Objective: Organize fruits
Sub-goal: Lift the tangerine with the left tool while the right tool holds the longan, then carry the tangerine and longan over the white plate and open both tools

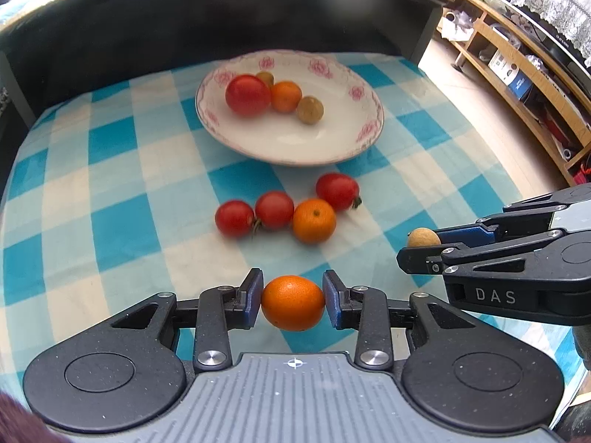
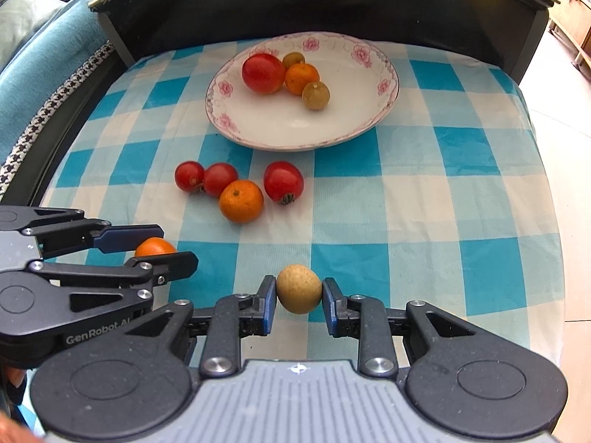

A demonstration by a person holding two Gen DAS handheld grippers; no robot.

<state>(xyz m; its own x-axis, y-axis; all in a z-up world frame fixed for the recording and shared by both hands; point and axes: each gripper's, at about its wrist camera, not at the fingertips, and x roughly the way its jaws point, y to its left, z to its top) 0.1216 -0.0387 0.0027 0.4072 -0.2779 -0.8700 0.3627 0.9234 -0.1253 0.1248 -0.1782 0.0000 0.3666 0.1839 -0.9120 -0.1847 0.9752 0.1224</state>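
Note:
In the left wrist view my left gripper [image 1: 293, 281] is shut on a small orange [image 1: 293, 304], both blue pads pressing its sides just above the checked cloth. At the right edge my right gripper [image 1: 421, 246] holds a tan longan [image 1: 423, 237]. The right wrist view shows that gripper [image 2: 299, 282] shut on the longan [image 2: 299, 290], with the left gripper [image 2: 174, 245] and its orange [image 2: 155, 248] at the left. A flowered white plate [image 1: 291, 155] holds a tomato [image 1: 247, 95], an orange and two longans. Three tomatoes and an orange [image 1: 314, 220] lie loose before the plate.
A blue and white checked cloth [image 1: 110, 192] covers the table. A dark raised back wall [image 1: 221, 22] stands behind the plate. Wooden shelves [image 1: 517, 74] with clutter stand beyond the table's right edge. A teal sofa [image 2: 44, 48] lies to the left.

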